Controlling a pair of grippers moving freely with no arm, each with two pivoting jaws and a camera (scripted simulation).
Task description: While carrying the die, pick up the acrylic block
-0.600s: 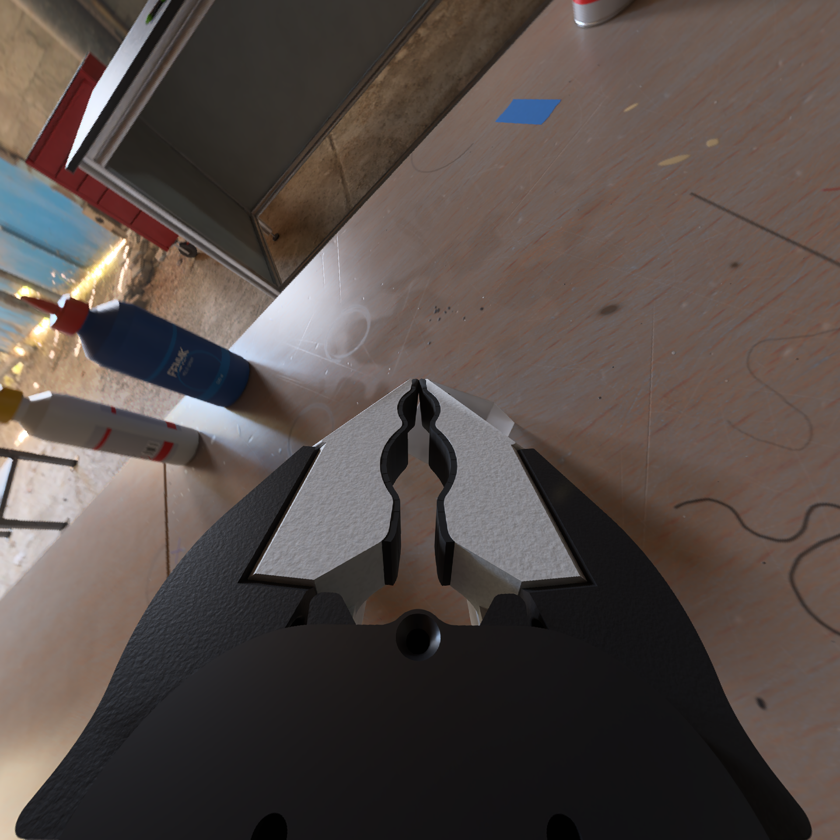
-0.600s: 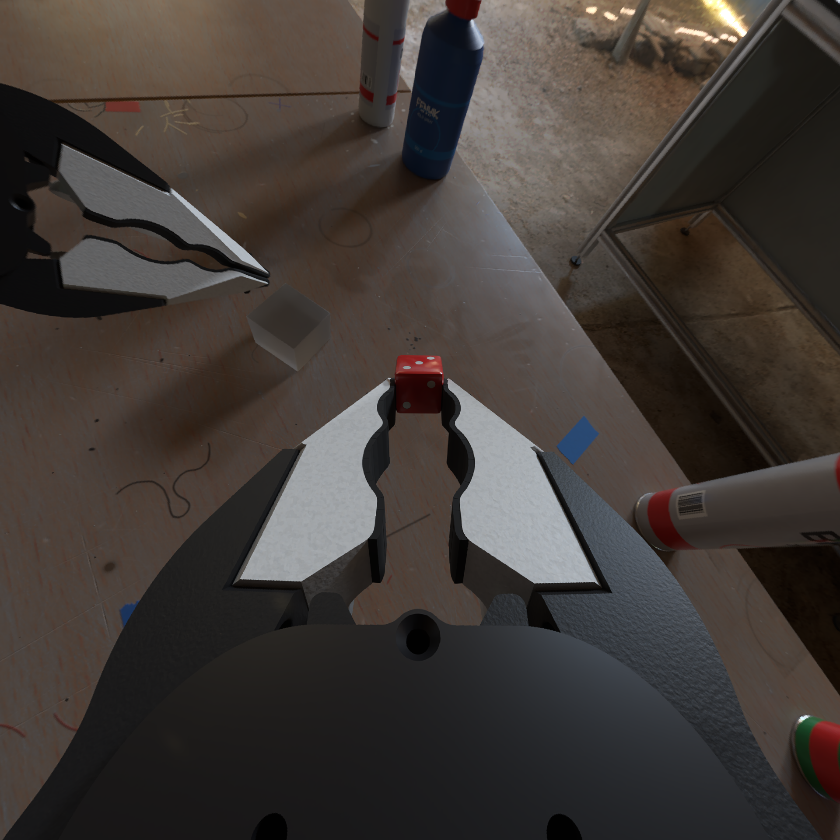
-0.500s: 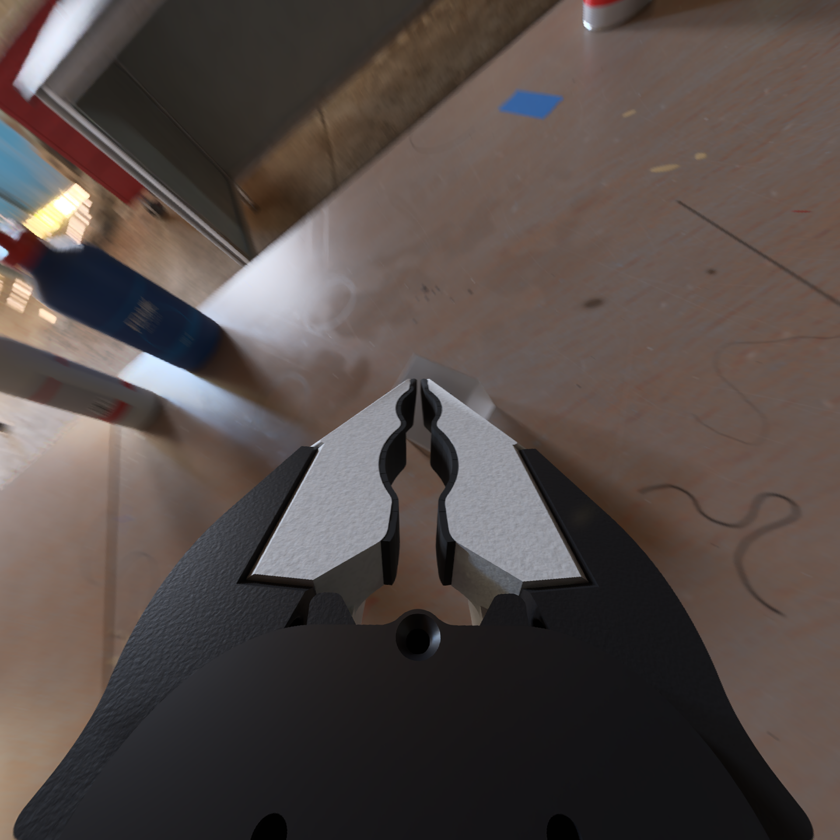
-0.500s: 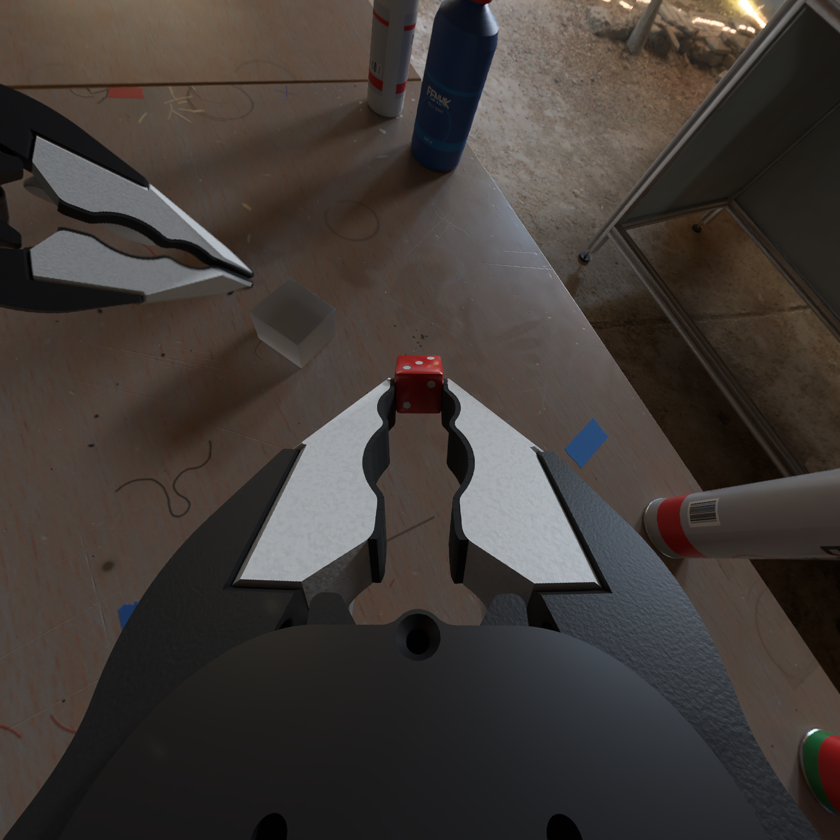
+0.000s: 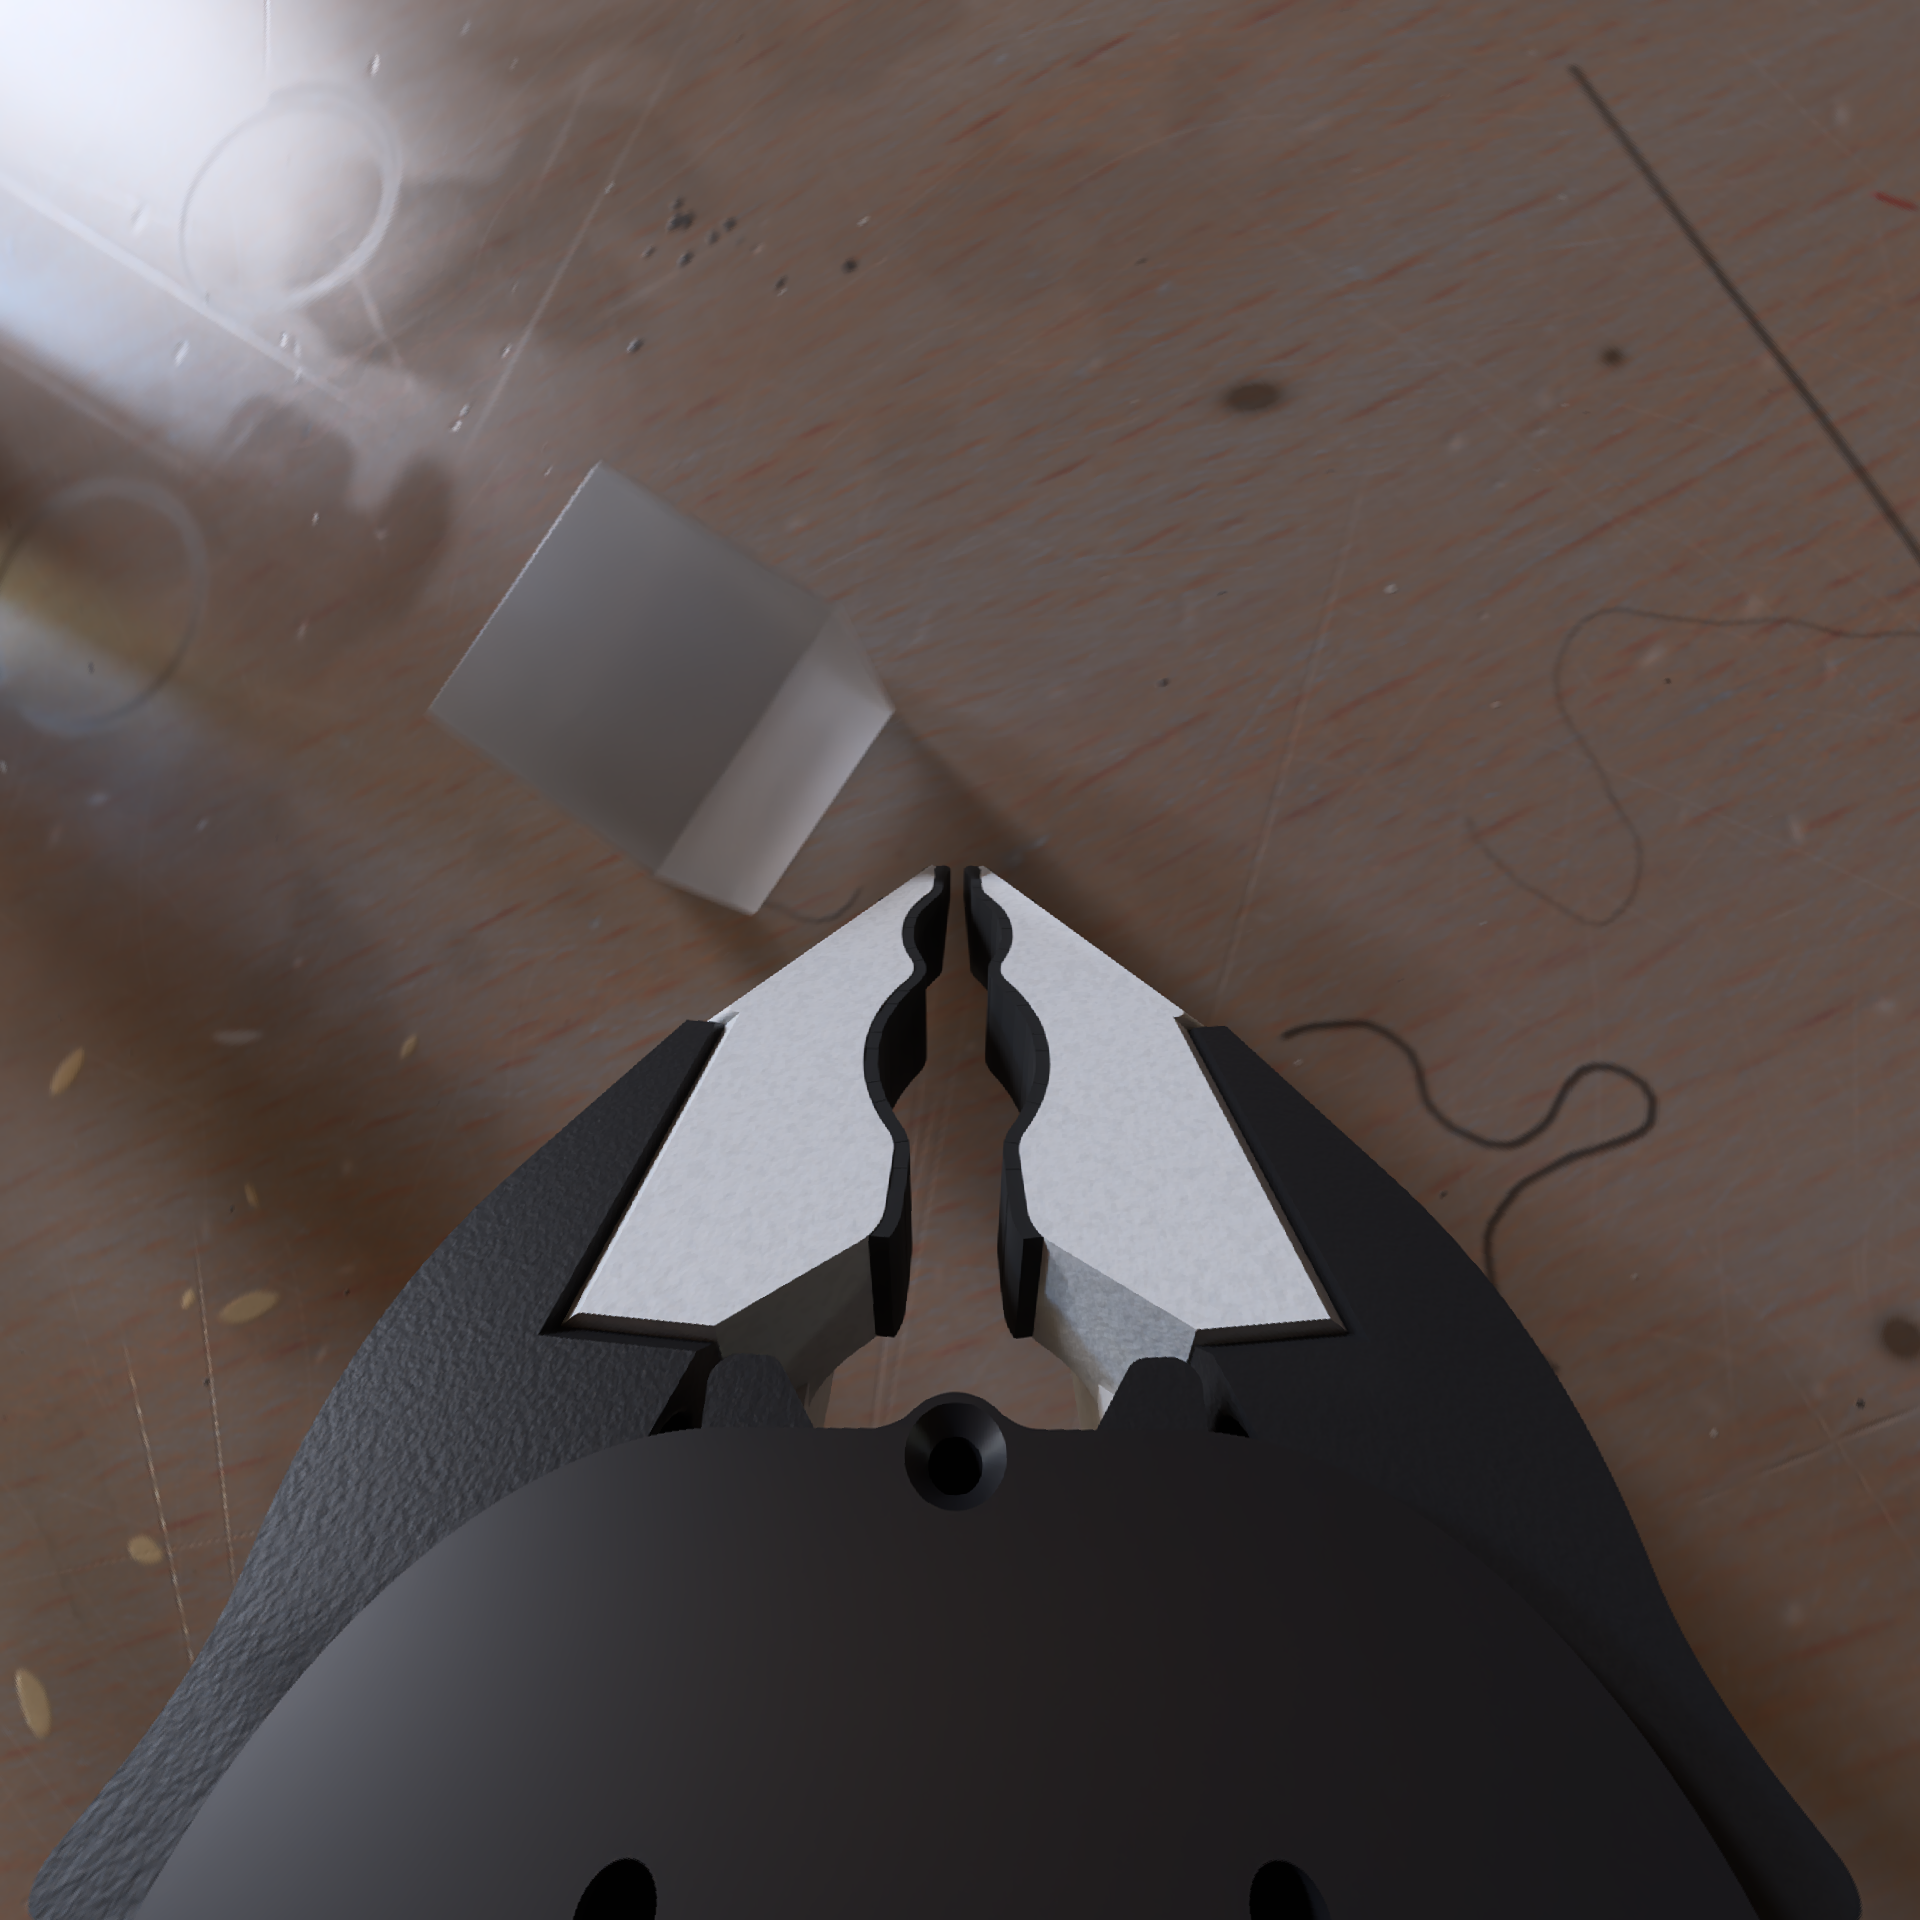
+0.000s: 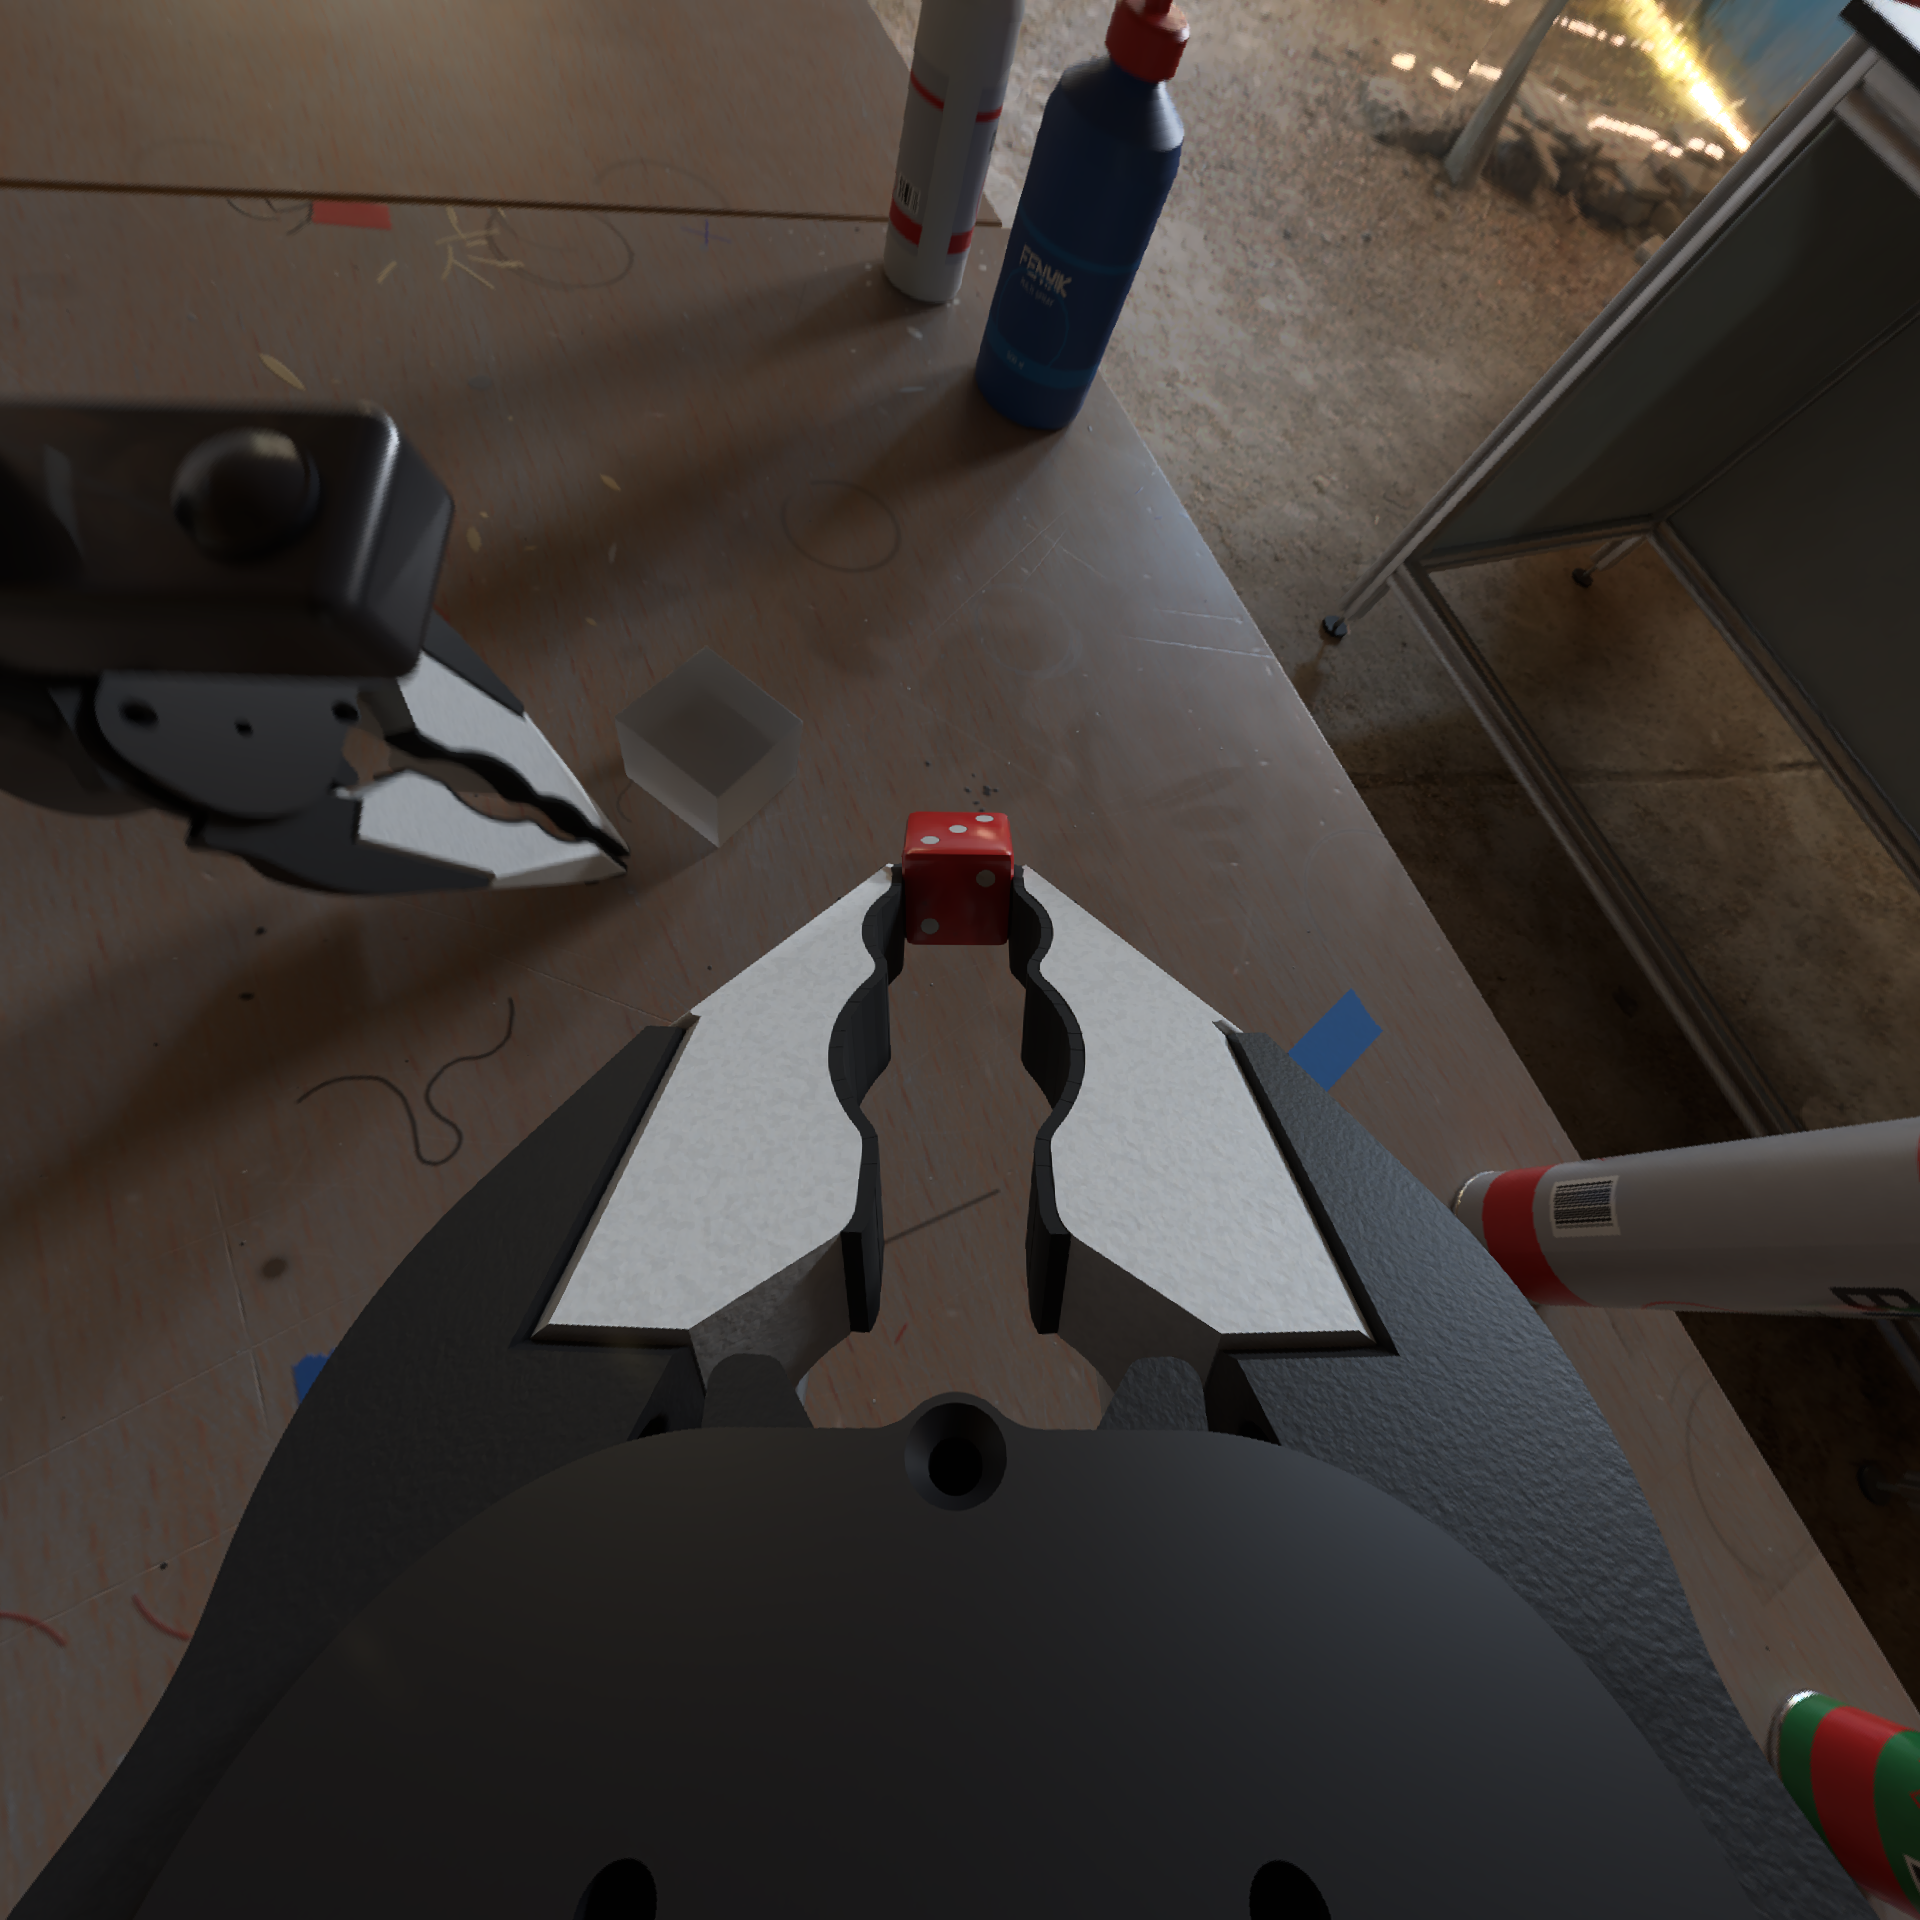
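Note:
My right gripper (image 6: 957, 883) is shut on a red die (image 6: 956, 878) with white pips, held between its fingertips above the wooden table (image 6: 312, 1195). The clear acrylic block (image 6: 710, 743) sits on the table just beyond and left of the die. My left gripper (image 5: 957, 873) is shut and empty, tilted down, its tips just right of and below the block (image 5: 655, 691). It also shows in the right wrist view (image 6: 613, 857), tips close to the block's near left corner, apart from it.
A blue bottle (image 6: 1081, 239) and a white-and-red can (image 6: 945, 156) stand at the table's far edge. A white tube (image 6: 1694, 1216) and a red-green can (image 6: 1860, 1797) are at the right edge. A grey metal cabinet (image 6: 1714, 436) stands on the floor beyond.
My left gripper has pitched steeply downward and swung beside the block, so the block now shows fully in its view. My right gripper still holds the die and has shifted slightly.

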